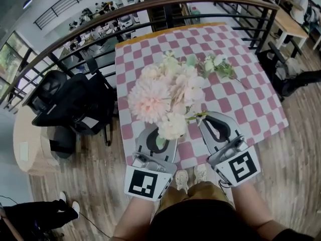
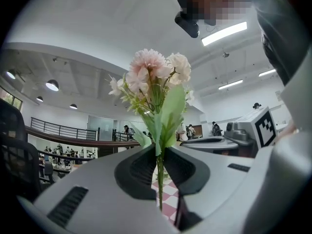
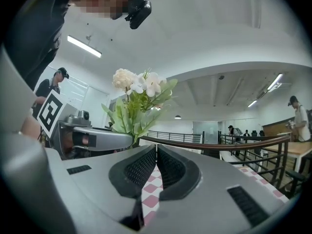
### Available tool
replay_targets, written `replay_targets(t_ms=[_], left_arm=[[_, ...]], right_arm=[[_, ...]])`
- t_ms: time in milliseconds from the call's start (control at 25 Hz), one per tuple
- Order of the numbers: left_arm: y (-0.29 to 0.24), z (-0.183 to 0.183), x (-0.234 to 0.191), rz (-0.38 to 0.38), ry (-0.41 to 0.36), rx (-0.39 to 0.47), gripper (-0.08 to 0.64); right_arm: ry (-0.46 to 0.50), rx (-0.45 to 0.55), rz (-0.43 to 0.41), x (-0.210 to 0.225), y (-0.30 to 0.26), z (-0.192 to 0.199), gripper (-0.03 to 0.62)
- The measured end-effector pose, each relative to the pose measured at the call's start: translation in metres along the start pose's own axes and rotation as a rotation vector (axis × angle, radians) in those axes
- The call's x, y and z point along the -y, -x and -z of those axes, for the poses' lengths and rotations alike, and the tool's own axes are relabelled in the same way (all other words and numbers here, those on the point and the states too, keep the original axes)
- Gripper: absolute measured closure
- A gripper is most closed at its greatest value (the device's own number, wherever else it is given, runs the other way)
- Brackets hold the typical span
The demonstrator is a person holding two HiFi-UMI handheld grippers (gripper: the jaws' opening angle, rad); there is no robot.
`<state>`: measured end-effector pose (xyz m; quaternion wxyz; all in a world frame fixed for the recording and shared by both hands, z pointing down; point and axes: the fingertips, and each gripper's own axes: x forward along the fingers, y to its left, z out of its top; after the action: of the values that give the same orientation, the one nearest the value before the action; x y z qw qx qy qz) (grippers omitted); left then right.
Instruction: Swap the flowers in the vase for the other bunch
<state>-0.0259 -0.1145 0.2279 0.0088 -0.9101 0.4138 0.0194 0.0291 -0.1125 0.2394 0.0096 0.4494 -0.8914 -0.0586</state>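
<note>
Left gripper view: my left gripper (image 2: 158, 153) is clamped on the thin green stem (image 2: 159, 185) of the pink bunch (image 2: 155, 77), blooms standing upright above the jaws. My right gripper (image 3: 156, 152), just beside it, has its jaws pretty much together with nothing in them. Head view puts both over the near edge of the checkered table (image 1: 253, 104). The other bunch (image 1: 216, 67) lies toward the far edge, flat I think.

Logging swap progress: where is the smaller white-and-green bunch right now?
In the head view the white-and-green bunch lies on the checked tablecloth, right of centre, just beyond the pink bunch gripped by the left gripper.
</note>
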Motion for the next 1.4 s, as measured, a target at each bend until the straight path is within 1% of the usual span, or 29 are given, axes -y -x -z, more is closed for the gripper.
replay_targets(t_ms=[360,520,720,1040,1240,1400], left_arm=[[-0.014,0.028,-0.006,-0.044,0.012,-0.035,0.514],[-0.016,0.046,-0.013,-0.068,0.016,-0.057,0.512],[-0.022,0.069,-0.022,-0.09,0.04,-0.087,0.512],[-0.02,0.095,-0.027,-0.108,0.084,-0.123,0.511],[-0.024,0.109,-0.03,-0.117,0.094,-0.125,0.511],[-0.028,0.12,-0.029,-0.118,0.097,-0.128,0.511]], right_arm=[[-0.081,-0.024,-0.038,0.01,0.0,0.03,0.558],[-0.113,-0.043,-0.051,0.012,-0.004,0.05,0.558],[-0.149,-0.063,-0.069,0.019,-0.012,0.073,0.558],[-0.161,-0.105,-0.085,0.018,-0.019,0.094,0.558],[-0.186,-0.12,-0.079,0.018,-0.021,0.109,0.558],[-0.19,-0.129,-0.099,0.015,-0.021,0.118,0.558]])
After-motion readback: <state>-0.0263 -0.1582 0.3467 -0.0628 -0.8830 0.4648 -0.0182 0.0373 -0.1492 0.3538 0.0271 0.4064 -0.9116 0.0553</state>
